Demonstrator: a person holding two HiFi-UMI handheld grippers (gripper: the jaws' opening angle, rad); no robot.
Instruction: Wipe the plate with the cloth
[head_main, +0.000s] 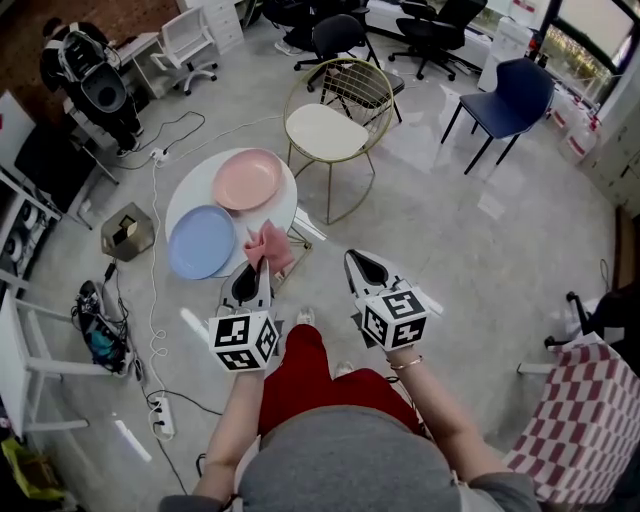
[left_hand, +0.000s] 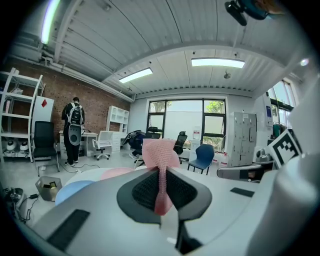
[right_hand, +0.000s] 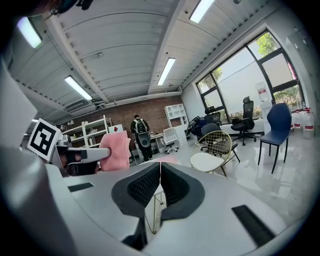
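Jaws of the left gripper are clamped on a pink cloth: a narrow fold of it runs down between the ribbed pads, and the rest fans out above the tips. In the head view the cloth shows over the near edge of a round white table, just beside a blue plate and below a pink plate. The two plates lie side by side on the table, their rims close together, and the cloth touches neither. The right gripper has its jaws pressed together with nothing between them. It is held to the right of the left gripper, over the grey floor and apart from the table. A gold wire chair with a pale seat stands just beyond the table, and a blue chair stands further off.
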